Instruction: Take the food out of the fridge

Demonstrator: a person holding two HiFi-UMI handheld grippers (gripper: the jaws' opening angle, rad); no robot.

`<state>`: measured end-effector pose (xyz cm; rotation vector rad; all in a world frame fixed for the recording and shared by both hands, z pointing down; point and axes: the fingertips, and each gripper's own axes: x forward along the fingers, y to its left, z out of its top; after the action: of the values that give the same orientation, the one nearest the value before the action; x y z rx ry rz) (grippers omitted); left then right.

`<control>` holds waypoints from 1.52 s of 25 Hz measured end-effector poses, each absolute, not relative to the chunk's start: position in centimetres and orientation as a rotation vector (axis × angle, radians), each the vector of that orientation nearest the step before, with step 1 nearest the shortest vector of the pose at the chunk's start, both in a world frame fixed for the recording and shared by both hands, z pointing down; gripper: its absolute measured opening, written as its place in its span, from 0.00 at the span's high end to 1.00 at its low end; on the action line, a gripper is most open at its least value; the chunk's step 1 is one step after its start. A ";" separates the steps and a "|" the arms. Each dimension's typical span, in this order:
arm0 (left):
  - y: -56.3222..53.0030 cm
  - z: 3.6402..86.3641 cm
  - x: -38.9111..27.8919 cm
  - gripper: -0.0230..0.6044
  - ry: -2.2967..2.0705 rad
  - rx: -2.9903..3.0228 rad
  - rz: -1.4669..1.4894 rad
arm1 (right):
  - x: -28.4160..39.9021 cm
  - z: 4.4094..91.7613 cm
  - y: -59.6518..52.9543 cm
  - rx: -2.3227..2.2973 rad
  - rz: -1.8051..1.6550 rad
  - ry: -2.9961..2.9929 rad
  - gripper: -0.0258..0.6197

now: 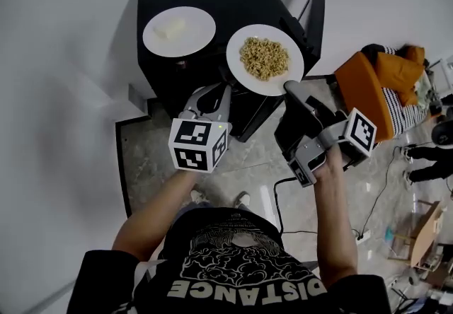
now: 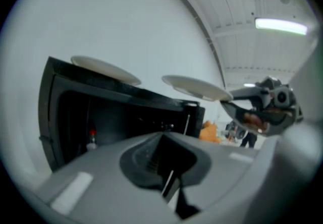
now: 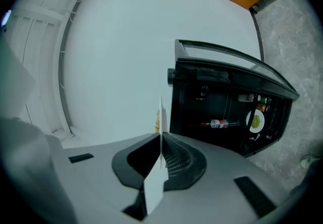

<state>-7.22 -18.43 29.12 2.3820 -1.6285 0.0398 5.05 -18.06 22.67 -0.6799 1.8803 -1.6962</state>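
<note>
The black fridge [image 1: 212, 15] stands open, its door [image 1: 313, 14] swung to the right. A white plate of pale food [image 1: 178, 30] rests on its top. My right gripper [image 1: 290, 86] is shut on the rim of a second white plate with yellowish grains [image 1: 264, 58], held above the fridge's front right corner. In the right gripper view this plate [image 3: 160, 112] shows edge-on between the jaws [image 3: 160, 134]. My left gripper [image 1: 212, 92] hovers before the fridge front, shut and holding nothing [image 2: 169, 182]. Inside the fridge [image 3: 227, 112] are a lying bottle [image 3: 218, 124] and a plate of green food [image 3: 256, 121].
An orange cushion on a striped seat [image 1: 371, 83] lies to the right of the fridge. Cables [image 1: 283, 192] run over the stone floor. Someone's legs [image 1: 425, 157] show at the far right. A small red-capped bottle [image 2: 91, 140] stands in the fridge's left side.
</note>
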 end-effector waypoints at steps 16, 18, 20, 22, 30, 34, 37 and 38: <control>-18.7 28.7 -8.7 0.96 -1.770 2.281 0.032 | 0.7 22.8 -28.0 -0.730 -1.788 1.796 0.94; -18.2 28.7 -8.9 0.96 -1.789 2.265 0.030 | 0.3 23.0 -28.2 -0.735 -1.800 1.787 0.94; -17.4 28.8 -8.9 0.96 -1.808 2.254 0.025 | 0.3 23.2 -28.1 -0.738 -1.806 1.778 0.94; -16.7 28.8 -8.9 0.96 -1.825 2.244 0.022 | 0.4 23.3 -28.0 -0.741 -1.804 1.770 0.94; -15.2 28.7 -8.7 0.96 -1.865 2.221 0.018 | 0.9 22.9 -28.3 -0.762 -1.771 1.742 0.94; -14.9 28.7 -8.2 0.96 -1.860 2.227 0.021 | 0.7 22.9 -28.5 -0.726 -1.759 1.759 0.94; -14.9 28.7 -7.9 0.96 -1.852 2.232 0.023 | 0.6 22.9 -28.6 -0.700 -1.747 1.775 0.93; -15.0 28.7 -7.9 0.96 -1.849 2.234 0.023 | 0.5 22.9 -28.6 -0.689 -1.745 1.778 0.93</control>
<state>-7.85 -14.96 28.72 2.2335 -1.8488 0.0231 0.55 -28.62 22.91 -0.6890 1.7780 -1.7451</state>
